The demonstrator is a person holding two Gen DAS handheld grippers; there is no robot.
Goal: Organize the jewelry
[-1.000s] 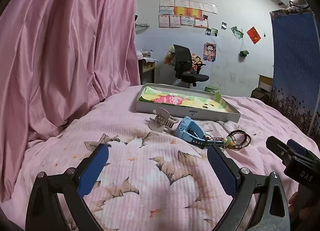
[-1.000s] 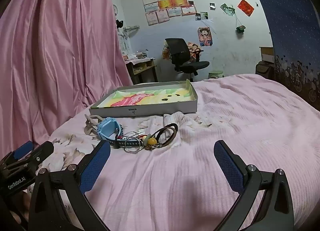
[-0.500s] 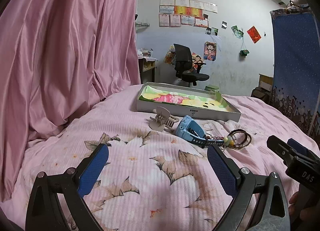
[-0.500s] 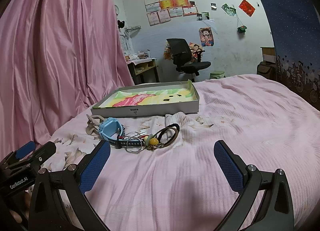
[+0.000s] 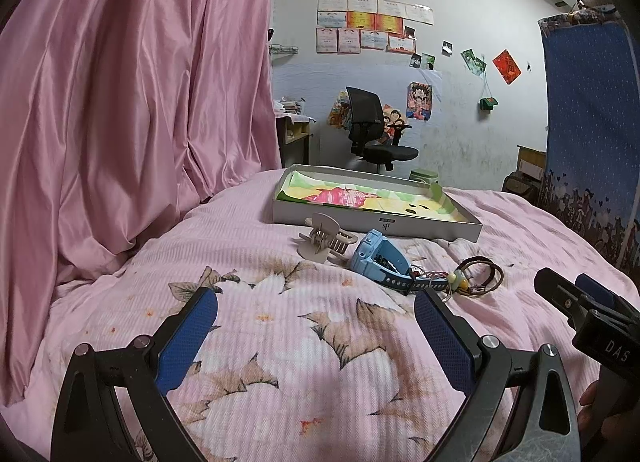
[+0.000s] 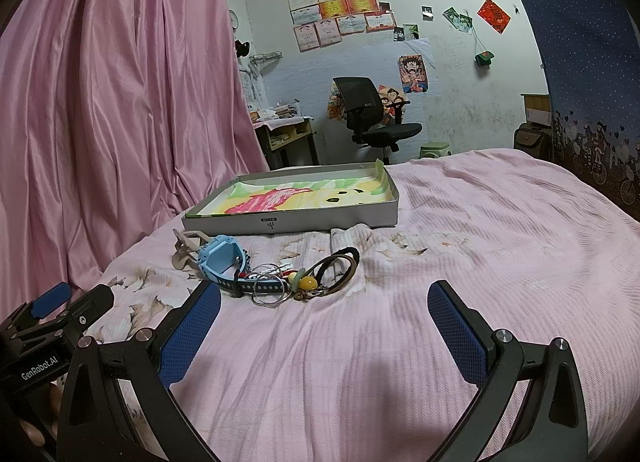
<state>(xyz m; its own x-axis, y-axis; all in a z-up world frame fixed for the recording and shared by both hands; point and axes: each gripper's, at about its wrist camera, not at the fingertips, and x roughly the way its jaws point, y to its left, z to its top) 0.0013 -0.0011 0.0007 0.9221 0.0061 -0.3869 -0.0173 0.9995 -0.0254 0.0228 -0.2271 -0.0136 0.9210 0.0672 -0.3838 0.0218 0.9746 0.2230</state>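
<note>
A small pile of jewelry lies on the pink bed: a beige hair claw, a light-blue watch, thin wire rings and red cord, a yellow bead and brown cord bracelets. Behind the pile rests a shallow grey box lined with colourful paper. My left gripper hovers open just short of the pile, nothing in it. To the pile's right my right gripper is open, also holding nothing. Each gripper shows at the edge of the other's view.
The bed cover is pink with a floral patch near me. A pink curtain hangs along the left. Beyond the bed are a black office chair, a desk and a blue curtain at right.
Both grippers have edged slightly nearer to the jewelry pile. Nothing was picked up; the objects lie where they were.
</note>
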